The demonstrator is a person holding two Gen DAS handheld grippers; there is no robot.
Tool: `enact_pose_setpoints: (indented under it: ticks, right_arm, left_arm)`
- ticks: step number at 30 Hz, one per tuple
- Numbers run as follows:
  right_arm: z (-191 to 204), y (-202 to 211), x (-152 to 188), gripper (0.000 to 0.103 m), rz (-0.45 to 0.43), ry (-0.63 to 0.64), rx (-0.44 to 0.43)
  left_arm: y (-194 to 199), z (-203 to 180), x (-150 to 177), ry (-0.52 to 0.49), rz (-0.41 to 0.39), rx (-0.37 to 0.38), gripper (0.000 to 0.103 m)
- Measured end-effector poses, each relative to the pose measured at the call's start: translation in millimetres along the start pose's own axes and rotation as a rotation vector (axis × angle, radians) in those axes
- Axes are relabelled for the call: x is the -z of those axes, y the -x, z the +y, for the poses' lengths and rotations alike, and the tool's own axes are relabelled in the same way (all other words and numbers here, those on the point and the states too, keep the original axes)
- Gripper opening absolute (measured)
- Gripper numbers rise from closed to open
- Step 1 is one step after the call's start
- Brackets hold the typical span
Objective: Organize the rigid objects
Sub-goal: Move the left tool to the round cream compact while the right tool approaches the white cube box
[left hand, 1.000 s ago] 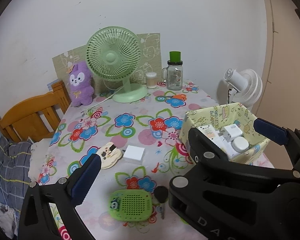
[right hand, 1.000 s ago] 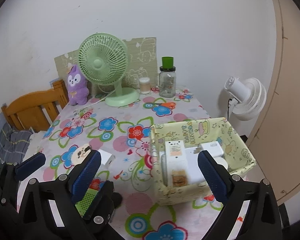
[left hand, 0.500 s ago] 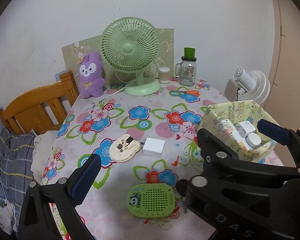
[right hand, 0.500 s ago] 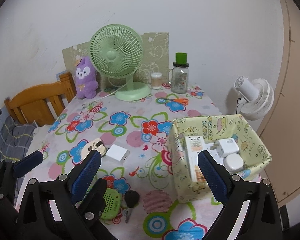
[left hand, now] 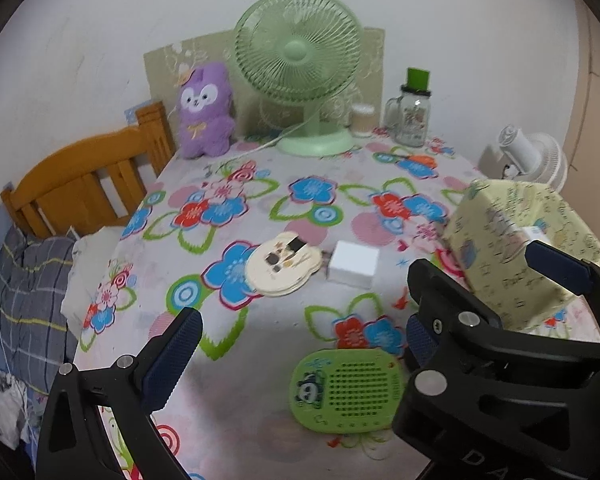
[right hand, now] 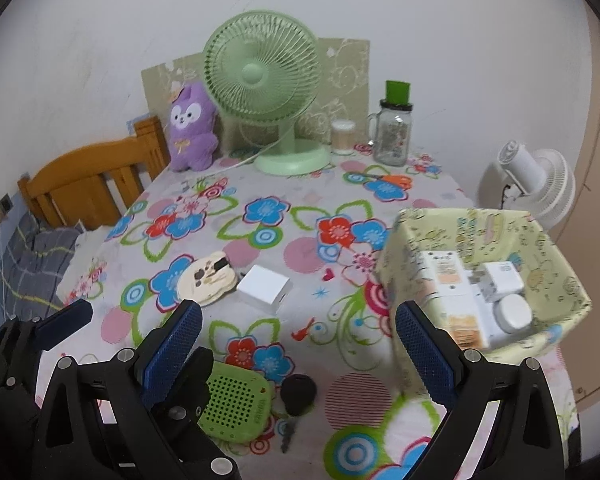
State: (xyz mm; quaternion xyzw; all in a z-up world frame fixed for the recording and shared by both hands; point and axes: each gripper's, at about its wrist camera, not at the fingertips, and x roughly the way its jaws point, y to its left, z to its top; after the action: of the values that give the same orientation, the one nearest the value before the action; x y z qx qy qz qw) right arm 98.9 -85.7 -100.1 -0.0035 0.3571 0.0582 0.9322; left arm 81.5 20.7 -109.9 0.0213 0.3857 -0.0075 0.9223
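A green perforated speaker point(left hand: 346, 390) lies near the table's front edge; it also shows in the right wrist view point(right hand: 236, 402). A black key point(right hand: 296, 394) lies beside it. A cream round item point(left hand: 282, 268) and a small white box point(left hand: 354, 264) lie mid-table. A yellow fabric basket point(right hand: 540, 240) on the right holds white chargers and boxes point(right hand: 472, 292). My left gripper point(left hand: 296, 344) is open above the speaker. My right gripper point(right hand: 296, 340) is open above the key, just left of the basket.
A green desk fan point(left hand: 298, 60), a purple plush point(left hand: 206, 110), a small cup point(left hand: 362, 120) and a glass jar point(left hand: 412, 114) stand at the back. A wooden headboard point(left hand: 80, 184) and bedding are on the left. A white floor fan point(right hand: 536, 180) stands right of the table.
Both grippers have shifted left and lower toward the table. The basket sits farther right in both views, and the speaker and key look nearer. Both grippers stay open.
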Motion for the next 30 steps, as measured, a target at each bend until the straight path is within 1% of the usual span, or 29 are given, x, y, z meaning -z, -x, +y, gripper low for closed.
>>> enact_pose_setpoints:
  ticks: [8,15,24,30]
  right_arm:
    - [13.6,-28.1,5.8,0.099,0.024,0.028,-0.022]
    - [18.6,-48.9,9.1,0.099,0.042,0.038,-0.023]
    - [18.7,-79.6,7.4,0.099,0.07,0.021,-0.026]
    - [18.0,-103.2,4.1,0.099,0.112,0.011,-0.029]
  left_arm:
    - [-24.2,16.4,8.3,0.027,0.036,-0.021,0.103]
    - [-42.8,22.8,11.6,0.031,0.049,-0.034,0.103]
    - [-70.4,27.7,7.6,0.032,0.072,-0.05,0.103]
    - [-90.6,29.4,3.3,0.027,0.094,-0.055,0.103]
